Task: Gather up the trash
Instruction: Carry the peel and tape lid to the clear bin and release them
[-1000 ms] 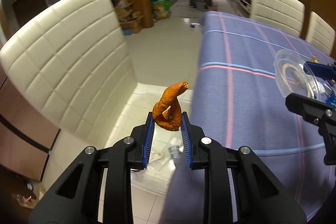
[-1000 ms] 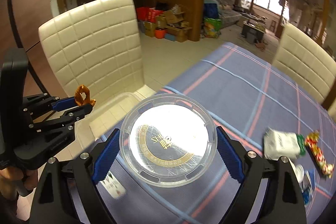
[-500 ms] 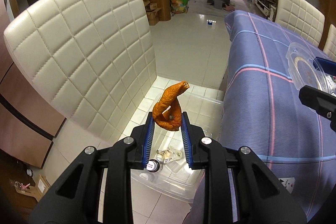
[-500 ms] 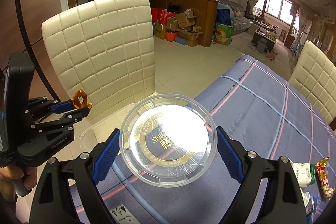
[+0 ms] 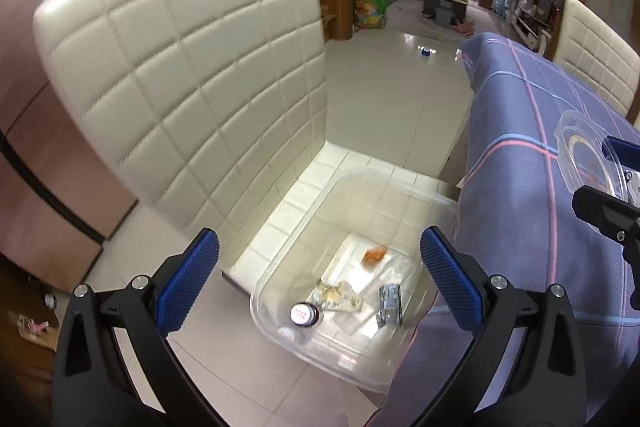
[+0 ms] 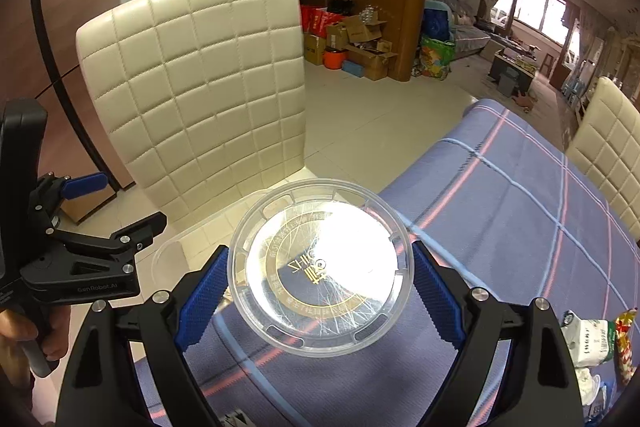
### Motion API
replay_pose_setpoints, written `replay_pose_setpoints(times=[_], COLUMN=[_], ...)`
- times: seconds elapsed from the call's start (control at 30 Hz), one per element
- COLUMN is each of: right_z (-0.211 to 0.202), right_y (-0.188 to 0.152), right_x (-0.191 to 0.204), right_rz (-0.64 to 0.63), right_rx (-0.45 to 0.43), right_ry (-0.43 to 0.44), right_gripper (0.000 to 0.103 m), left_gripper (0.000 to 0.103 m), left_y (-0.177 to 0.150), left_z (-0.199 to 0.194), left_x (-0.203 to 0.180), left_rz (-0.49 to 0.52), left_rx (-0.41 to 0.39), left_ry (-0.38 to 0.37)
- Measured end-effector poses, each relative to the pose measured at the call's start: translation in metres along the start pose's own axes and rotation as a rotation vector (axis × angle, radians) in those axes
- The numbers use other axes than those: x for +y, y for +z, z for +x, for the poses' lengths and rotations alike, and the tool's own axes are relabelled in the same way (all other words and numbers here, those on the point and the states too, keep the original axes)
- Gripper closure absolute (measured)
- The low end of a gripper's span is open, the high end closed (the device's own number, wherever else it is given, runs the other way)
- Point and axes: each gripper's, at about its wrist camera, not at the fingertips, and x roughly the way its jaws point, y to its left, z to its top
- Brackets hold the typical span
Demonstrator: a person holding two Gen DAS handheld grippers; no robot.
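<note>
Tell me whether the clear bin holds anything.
Not empty: the clear bin holds a capped bottle, an orange scrap and wrappers.

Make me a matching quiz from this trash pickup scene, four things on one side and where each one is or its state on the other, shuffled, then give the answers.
Things:
1. orange peel
2. clear round lid
3. left gripper
4. clear bin

Places or states:
A. jaws opening, nothing between them
B. on the cream chair seat
C. clamped in the right gripper
D. lying inside the bin

Pairs: 1-D, 2-C, 3-A, 4-B
</note>
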Motion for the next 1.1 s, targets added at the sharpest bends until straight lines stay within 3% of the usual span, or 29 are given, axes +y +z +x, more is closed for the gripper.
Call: replay_pose_setpoints(times=[0.37,0.87,1.0,1.1], right_z=[0.006,0.008,0.011,0.012], right_y=[0.009,0.014,0.011,0.010], right_x=[0.036,0.051,0.054,0.051], right_rz=[-0.061,-0.110,-0.134,-0.124], right_rx=[-0.011,-0.046,-0.041,-0.033], right_ry=[0.050,0.058,0.045,0.040], right_gripper=[0.017,0.016,0.007,0.007], left_gripper=[0.004,0.004,0.004,0.004], left_y=[-0.022,-0.037,-0.044,-0.045], left_z=[-0.012,-0.019,-0.019,-0.018], left_x=[0.031,0.055,0.057,0.056], left_rz=[0.007,-0.070,-0.083,-0.082], left_rx=[-0.016,-0.023,-0.016,-0.009], left_ry=[0.107,0.091,0.093,0.085])
